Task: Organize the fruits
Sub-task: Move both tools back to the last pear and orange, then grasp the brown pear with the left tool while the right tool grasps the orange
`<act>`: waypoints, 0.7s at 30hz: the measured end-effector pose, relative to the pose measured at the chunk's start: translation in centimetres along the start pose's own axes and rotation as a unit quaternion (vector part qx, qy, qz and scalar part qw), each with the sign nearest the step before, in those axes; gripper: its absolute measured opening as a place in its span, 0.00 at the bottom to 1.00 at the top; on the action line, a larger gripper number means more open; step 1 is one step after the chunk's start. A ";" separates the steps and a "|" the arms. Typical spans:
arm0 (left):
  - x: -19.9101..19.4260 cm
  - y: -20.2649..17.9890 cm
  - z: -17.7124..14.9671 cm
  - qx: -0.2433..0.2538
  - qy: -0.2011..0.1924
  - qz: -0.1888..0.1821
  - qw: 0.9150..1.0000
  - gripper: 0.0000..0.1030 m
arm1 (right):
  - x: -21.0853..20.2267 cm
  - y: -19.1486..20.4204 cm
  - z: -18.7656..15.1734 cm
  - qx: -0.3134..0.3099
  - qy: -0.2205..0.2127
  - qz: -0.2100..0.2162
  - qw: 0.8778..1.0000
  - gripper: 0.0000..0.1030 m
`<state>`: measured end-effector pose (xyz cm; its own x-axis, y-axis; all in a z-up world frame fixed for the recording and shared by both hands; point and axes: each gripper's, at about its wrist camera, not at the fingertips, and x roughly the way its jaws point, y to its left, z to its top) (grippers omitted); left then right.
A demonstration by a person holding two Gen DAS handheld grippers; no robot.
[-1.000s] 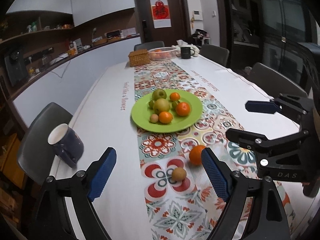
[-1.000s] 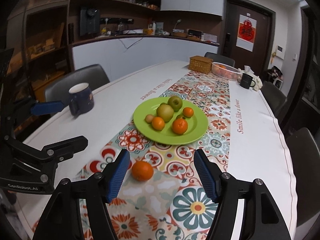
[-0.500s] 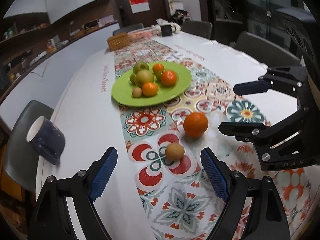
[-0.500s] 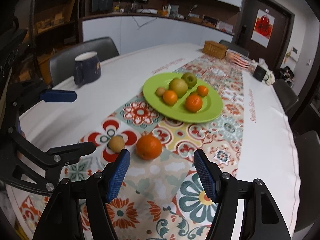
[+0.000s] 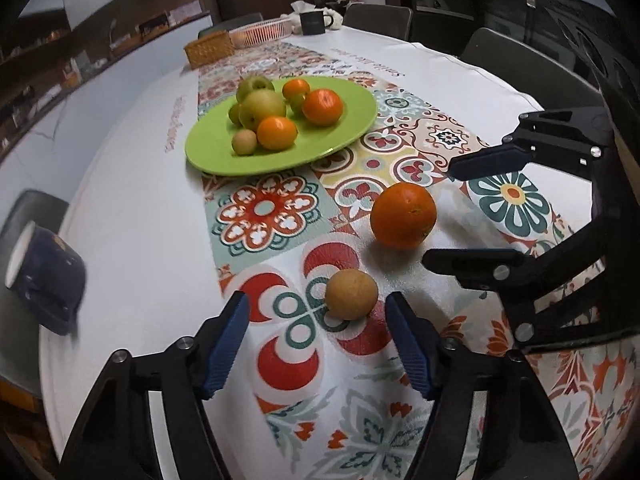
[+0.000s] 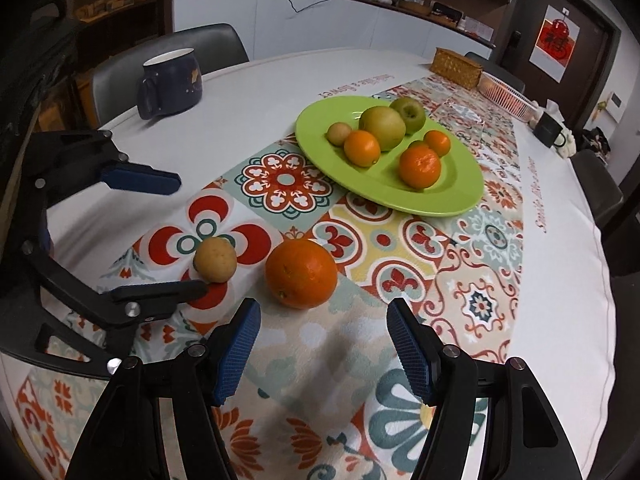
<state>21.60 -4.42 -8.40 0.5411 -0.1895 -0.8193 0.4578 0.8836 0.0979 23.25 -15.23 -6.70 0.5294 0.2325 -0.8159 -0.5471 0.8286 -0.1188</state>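
Note:
A small brown fruit point(image 5: 351, 294) lies on the patterned runner just ahead of my open left gripper point(image 5: 318, 316), slightly right of its midline. A large orange point(image 6: 301, 273) lies just ahead of my open right gripper point(image 6: 322, 322). Both loose fruits show in both views: the orange in the left wrist view point(image 5: 403, 215), the brown fruit in the right wrist view point(image 6: 215, 260). A green plate point(image 5: 340, 136) further back holds several fruits: apples, oranges and a small brown one. Each gripper shows in the other's view, open and empty.
A dark blue mug point(image 6: 170, 82) stands near the table's left edge. A wicker box point(image 5: 209, 48), a pink basket point(image 5: 262, 31) and a black mug point(image 5: 314, 22) sit at the far end. Chairs surround the table.
Both grippers have moved forward and down toward the table. The brown fruit and the orange now lie close in front of the open fingers. Nothing was gripped.

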 end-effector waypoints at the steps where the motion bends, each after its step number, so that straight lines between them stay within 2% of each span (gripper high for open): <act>1: 0.2 0.0 0.0 -0.004 0.003 -0.005 1.000 0.59 | 0.1 0.0 0.1 0.000 0.000 -0.001 1.000 0.63; 7: 0.9 0.2 0.1 -0.028 0.010 -0.031 0.999 0.42 | 0.8 -0.2 0.6 0.005 -0.003 0.007 1.000 0.60; 13: 1.4 0.7 0.4 -0.059 0.012 -0.041 0.997 0.29 | 1.5 -0.5 1.3 0.017 -0.006 0.028 0.999 0.54; 17: 1.4 1.1 0.5 -0.076 0.011 -0.041 0.996 0.27 | 1.9 -0.2 1.5 0.018 -0.001 0.047 0.999 0.41; 21: 1.0 1.3 0.2 -0.094 0.012 -0.038 0.995 0.27 | 1.8 0.2 1.3 0.019 -0.005 0.038 0.999 0.39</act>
<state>22.91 -3.53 -8.95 0.4924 -0.2510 -0.8334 0.3558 0.9319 -0.0705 24.97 -13.95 -7.43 0.4943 0.3011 -0.8155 -0.5613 0.8269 -0.0350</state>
